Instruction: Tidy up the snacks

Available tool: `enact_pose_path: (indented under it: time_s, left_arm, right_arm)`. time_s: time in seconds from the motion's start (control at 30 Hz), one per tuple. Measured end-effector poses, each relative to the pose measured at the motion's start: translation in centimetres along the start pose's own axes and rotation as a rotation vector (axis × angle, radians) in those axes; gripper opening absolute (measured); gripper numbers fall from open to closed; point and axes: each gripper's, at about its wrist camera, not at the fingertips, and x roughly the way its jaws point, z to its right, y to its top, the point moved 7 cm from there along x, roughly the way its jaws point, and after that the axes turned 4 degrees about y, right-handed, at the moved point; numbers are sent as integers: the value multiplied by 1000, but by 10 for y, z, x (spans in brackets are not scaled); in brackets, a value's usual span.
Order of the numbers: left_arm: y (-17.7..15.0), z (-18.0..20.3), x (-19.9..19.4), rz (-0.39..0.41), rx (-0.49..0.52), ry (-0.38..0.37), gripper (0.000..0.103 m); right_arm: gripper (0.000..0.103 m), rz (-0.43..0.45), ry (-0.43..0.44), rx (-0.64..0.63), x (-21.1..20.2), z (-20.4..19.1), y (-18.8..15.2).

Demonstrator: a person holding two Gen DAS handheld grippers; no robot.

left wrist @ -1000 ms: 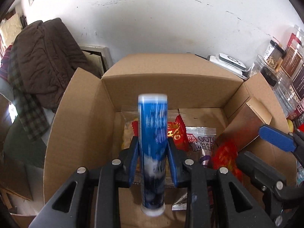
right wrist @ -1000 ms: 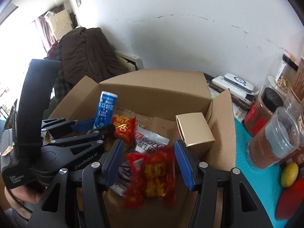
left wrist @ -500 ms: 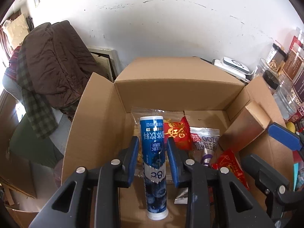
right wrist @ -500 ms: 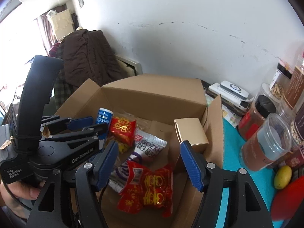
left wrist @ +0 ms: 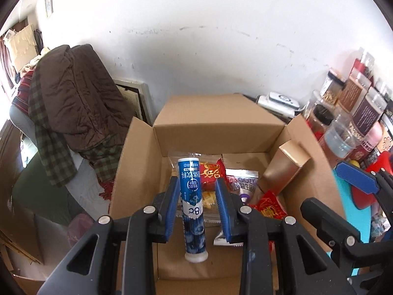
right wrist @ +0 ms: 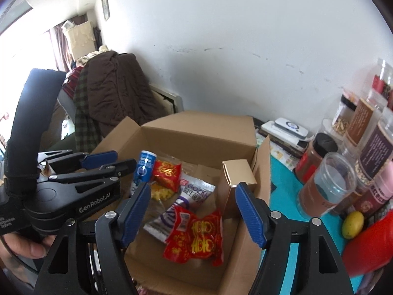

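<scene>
A blue tube (left wrist: pixel 191 196) stands upright on the floor of the open cardboard box (left wrist: pixel 216 123), at its near left. My left gripper (left wrist: pixel 196 180) hangs above it with its jaws a narrow gap apart, and the pads are clear of the tube. In the right wrist view the tube (right wrist: pixel 146 167) sits just past the left gripper (right wrist: pixel 124 159). My right gripper (right wrist: pixel 192 191) is over the box (right wrist: pixel 201 130), its jaws opening wide with nothing between them. A red packet (right wrist: pixel 196 233) lies loose on the box floor below it.
The box also holds a red packet with gold characters (right wrist: pixel 167 172), a white GOZKI packet (right wrist: pixel 196 189) and a gold carton (right wrist: pixel 239 174). Jars (right wrist: pixel 326 186) and a yellow fruit (right wrist: pixel 353 223) crowd the teal tabletop (right wrist: pixel 282 191) on the right. A coat-draped chair (left wrist: pixel 73 103) stands left.
Both grippers rose away from the box. The red packet left the right jaws, which widened, and now lies on the floor. The tube, first gripped, now stands below the left pads.
</scene>
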Motion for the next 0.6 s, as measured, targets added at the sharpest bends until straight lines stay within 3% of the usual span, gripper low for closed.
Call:
enact_pose_path:
  time_s: [0.6]
  left_arm:
    - [-3, -16, -123, 182, -11, -4, 30]
  right_arm:
    - [79, 156, -39, -62, -105, -39, 14]
